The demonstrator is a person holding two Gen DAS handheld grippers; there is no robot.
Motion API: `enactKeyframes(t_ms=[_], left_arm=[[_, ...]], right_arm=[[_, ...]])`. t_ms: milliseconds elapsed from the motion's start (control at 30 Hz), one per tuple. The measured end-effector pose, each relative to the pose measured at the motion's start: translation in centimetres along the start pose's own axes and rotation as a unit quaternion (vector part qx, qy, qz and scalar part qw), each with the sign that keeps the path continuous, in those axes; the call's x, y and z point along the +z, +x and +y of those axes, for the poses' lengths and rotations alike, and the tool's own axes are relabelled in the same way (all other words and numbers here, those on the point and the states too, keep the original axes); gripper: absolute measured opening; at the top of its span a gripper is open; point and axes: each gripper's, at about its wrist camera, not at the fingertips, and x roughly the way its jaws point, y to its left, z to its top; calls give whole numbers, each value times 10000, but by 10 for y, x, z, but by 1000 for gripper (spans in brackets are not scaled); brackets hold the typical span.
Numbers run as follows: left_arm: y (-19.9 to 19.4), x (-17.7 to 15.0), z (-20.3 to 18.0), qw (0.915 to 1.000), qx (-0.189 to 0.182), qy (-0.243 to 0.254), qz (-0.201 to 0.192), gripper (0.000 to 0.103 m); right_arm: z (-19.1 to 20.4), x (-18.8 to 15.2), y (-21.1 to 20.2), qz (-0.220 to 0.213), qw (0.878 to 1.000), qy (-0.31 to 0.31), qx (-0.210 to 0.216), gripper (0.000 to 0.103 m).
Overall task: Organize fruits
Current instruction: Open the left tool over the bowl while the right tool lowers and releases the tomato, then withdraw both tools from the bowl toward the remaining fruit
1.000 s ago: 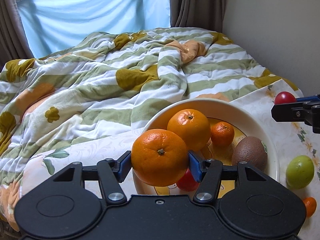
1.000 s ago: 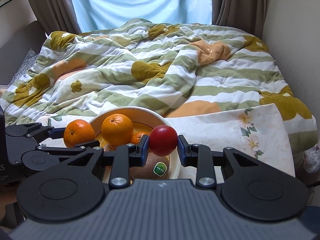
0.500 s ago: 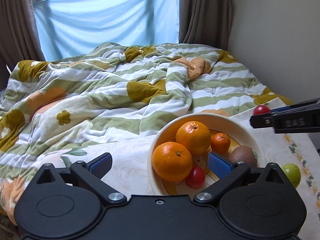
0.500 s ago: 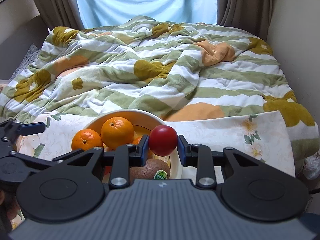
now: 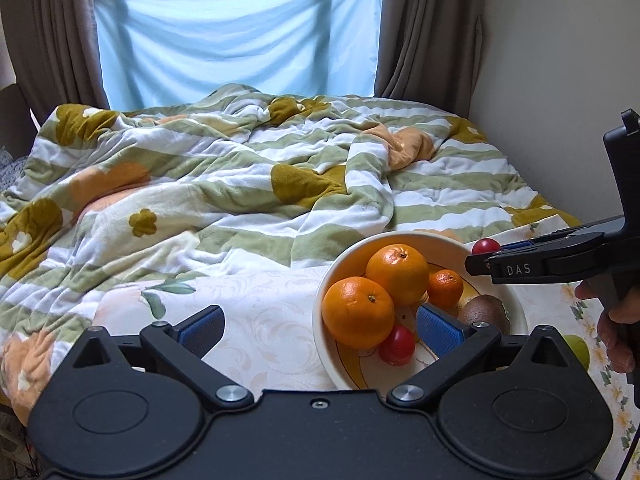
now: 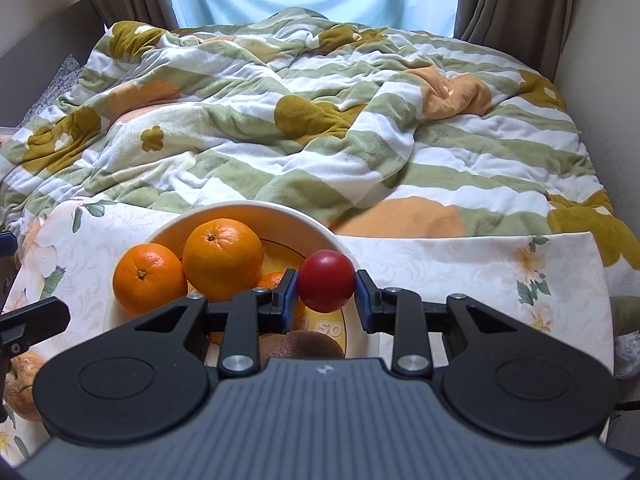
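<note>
Holding a small red fruit [image 6: 327,280] pinched between its blue pads, the right gripper [image 6: 326,294] hung above the near rim of the bowl [image 6: 280,216]; released there, the fruit could, in my judgement, strike the rim or the kiwi [image 6: 302,345] and roll onto the cloth. The left gripper [image 5: 320,330] stood fully spread and empty, its jaws having just opened, the large orange [image 5: 358,312] resting in the bowl between and beyond its pads.

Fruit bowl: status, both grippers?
Left gripper open, empty, jaws just opened. Right gripper shut on red tomato above bowl. Oranges already inside. Nothing blocking.
</note>
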Motion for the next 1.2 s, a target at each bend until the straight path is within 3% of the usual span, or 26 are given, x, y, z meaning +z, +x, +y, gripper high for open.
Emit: enactKeyframes(t_ms=[167, 200, 233, 300, 333, 667, 933, 1200], left_arm=[[0, -3, -2, 10000, -24, -33, 8, 103], [-1, -3, -2, 10000, -27, -22, 8, 103], [-1, -4, -3, 10000, -29, -7, 14, 103], [-2, -5, -3, 10000, -29, 14, 17, 103], [-2, -5, -4, 10000, -32, 16, 24, 103], [-16, -7, -8, 9999, 88, -72, -60, 103], [-60, -15, -16, 9982, 355, -42, -471, 103], [-110, -45, -17, 9954, 589, -290, -694, 103]], right_arm=[[0, 0, 2, 23, 10000, -44, 14, 47], [1, 0, 2, 11, 10000, -93, 3, 51], [2, -1, 1, -16, 9999, -141, 12, 57], [5, -1, -4, -100, 9997, -207, 24, 95], [6, -1, -9, -207, 9995, -243, -13, 103], [13, -9, -32, -451, 9984, -309, -168, 103], [8, -17, -73, -673, 9975, -185, -118, 103], [5, -39, -121, -908, 9956, -219, -116, 103]])
